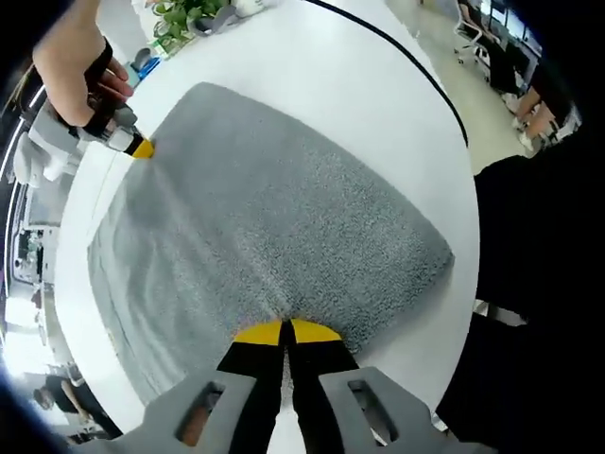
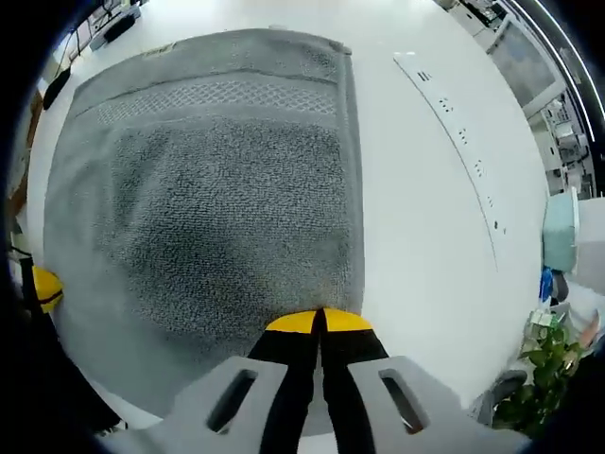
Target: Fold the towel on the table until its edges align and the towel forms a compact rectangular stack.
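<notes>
Grey towel point(image 1: 274, 227) lies flat on the white surface point(image 1: 378, 104), frame center. Left hand-held gripper point(image 1: 286, 332) and right hand-held gripper point(image 2: 319, 322) each pinch a towel edge, jaws closed.

**An open office**

A large white table point(image 1: 397, 123) stands on a pale floor, with office chairs point(image 1: 470, 36) and desks behind it. Seated people point(image 1: 539, 113) show at the edge, a potted plant point(image 1: 184, 21) sits on the table, and shelving point(image 2: 577, 132) lines one side.
</notes>
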`<state>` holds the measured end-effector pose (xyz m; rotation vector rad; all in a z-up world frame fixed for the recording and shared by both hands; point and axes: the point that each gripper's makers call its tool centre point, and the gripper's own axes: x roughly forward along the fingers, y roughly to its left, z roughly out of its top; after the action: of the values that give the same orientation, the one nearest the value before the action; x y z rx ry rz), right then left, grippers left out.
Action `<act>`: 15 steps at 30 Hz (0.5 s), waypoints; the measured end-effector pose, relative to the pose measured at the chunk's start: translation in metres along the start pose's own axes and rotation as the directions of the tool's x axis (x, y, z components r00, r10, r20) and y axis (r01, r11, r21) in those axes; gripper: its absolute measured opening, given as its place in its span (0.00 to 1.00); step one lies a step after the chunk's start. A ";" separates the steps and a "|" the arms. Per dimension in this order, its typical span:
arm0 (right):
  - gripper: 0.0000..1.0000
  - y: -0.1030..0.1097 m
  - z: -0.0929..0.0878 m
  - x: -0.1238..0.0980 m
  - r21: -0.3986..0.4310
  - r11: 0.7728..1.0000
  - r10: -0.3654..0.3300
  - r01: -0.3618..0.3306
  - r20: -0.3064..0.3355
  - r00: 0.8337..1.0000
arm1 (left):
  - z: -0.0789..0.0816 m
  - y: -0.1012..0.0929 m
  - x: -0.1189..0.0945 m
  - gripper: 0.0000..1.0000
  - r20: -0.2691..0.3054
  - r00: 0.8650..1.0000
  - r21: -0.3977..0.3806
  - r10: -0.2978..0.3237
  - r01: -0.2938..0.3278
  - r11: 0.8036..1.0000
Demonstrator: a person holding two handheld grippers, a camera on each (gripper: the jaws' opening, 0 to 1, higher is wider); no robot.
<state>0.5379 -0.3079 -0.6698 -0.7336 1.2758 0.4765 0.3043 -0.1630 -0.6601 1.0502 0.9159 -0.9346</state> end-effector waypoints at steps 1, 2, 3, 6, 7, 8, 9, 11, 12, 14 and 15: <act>0.00 -0.001 -0.006 -0.001 0.013 1.000 -0.013 0.013 -0.010 1.000 | 0.000 -0.001 0.000 0.01 -0.003 1.000 0.001 0.002 -0.002 1.000; 0.00 0.000 -0.006 -0.001 -0.004 1.000 -0.012 0.012 -0.012 1.000 | -0.001 -0.002 -0.001 0.01 -0.011 1.000 0.018 0.007 -0.007 1.000; 0.00 0.001 -0.006 -0.001 -0.014 1.000 -0.012 0.012 -0.012 1.000 | -0.002 -0.001 -0.002 0.01 -0.015 1.000 0.074 0.022 -0.021 0.997; 0.00 0.003 -0.008 -0.004 0.069 0.998 -0.014 0.013 0.009 1.000 | -0.004 -0.003 -0.002 0.01 -0.008 0.999 0.108 0.034 -0.033 0.994; 0.00 0.003 -0.010 -0.004 0.053 0.998 -0.013 0.013 0.007 1.000 | -0.006 -0.002 -0.002 0.01 -0.017 0.999 0.069 0.040 -0.039 0.997; 0.00 0.004 -0.012 -0.004 0.051 0.999 -0.013 0.012 0.008 1.000 | -0.006 -0.001 -0.002 0.01 -0.020 0.999 0.060 0.042 -0.041 0.997; 0.00 0.005 -0.016 -0.004 0.046 0.999 -0.010 0.009 0.006 1.000 | -0.008 -0.001 -0.003 0.01 -0.021 0.999 0.065 0.043 -0.042 0.997; 0.00 0.004 -0.023 -0.005 0.065 0.998 -0.001 0.000 0.021 1.000 | -0.012 -0.002 -0.004 0.01 -0.018 0.999 0.088 0.043 -0.041 0.995; 0.00 0.003 -0.026 -0.004 0.085 0.996 0.002 -0.004 0.029 1.000 | -0.013 -0.001 -0.005 0.01 -0.012 0.999 0.094 0.041 -0.040 0.995; 0.00 0.006 -0.038 -0.008 0.099 0.995 -0.002 -0.002 0.036 0.999 | -0.013 0.000 -0.005 0.01 -0.001 0.999 0.078 0.035 -0.035 0.996; 0.00 0.007 -0.041 -0.009 0.088 0.996 -0.006 0.002 0.044 0.999 | -0.013 0.000 -0.005 0.01 0.001 0.999 0.069 0.033 -0.033 0.997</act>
<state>0.5025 -0.3318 -0.6671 -0.6481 1.2461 0.4278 0.3010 -0.1499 -0.6586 1.1209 0.8692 -0.9441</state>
